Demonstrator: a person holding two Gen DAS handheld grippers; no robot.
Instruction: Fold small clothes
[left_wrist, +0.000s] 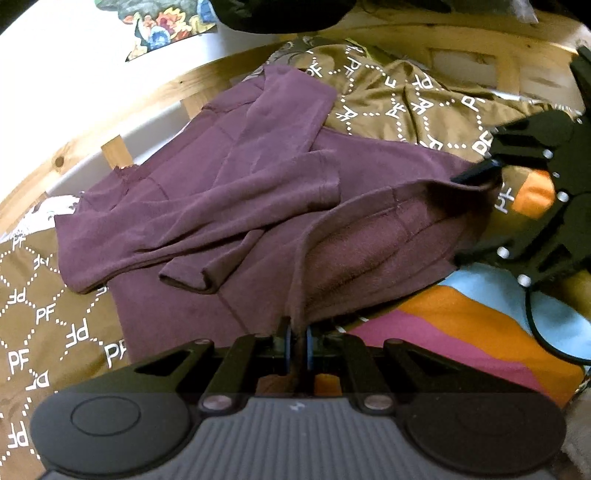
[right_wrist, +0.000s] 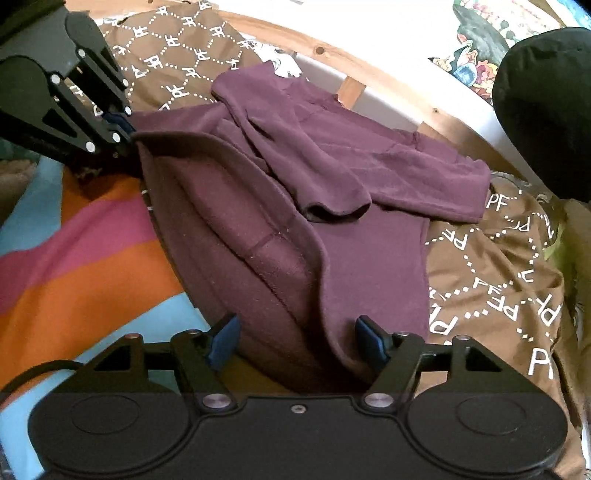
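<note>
Purple fleece: one top (left_wrist: 236, 199) lies partly folded on my bed, both sleeves crossed over its body and the hem turned up toward the chest. It rests on one brown sheet (left_wrist: 40, 314) printed with white "PF" letters and dotted diamonds; nearer me, one striped cover (left_wrist: 461, 332) shows bands of orange, pink and pale blue.

My left gripper (left_wrist: 298, 347) is clenched on a corner of the hem, the cloth pinched between its two blue pads and rising from them in a taut ridge. In the right wrist view the same gripper (right_wrist: 123, 127) enters from the upper left, its tips buried in the edge of the raised fold.

My right gripper (right_wrist: 297, 338) stands released: its two blue pads (right_wrist: 225, 339) are well apart, with the lower edge of the top lying between them, and neither pad presses on the cloth. In the left wrist view this gripper (left_wrist: 480, 173) sits at the far corner of the hem; one finger lies along the cloth edge there.

Behind the top runs one pine rail (left_wrist: 122, 110) with one upright post visible in each view. One colourful picture (left_wrist: 166, 26) hangs on the white wall (left_wrist: 55, 74) above. One dark rounded object (right_wrist: 546, 110), blurred, fills the upper right of the right wrist view; what it is I cannot tell.
</note>
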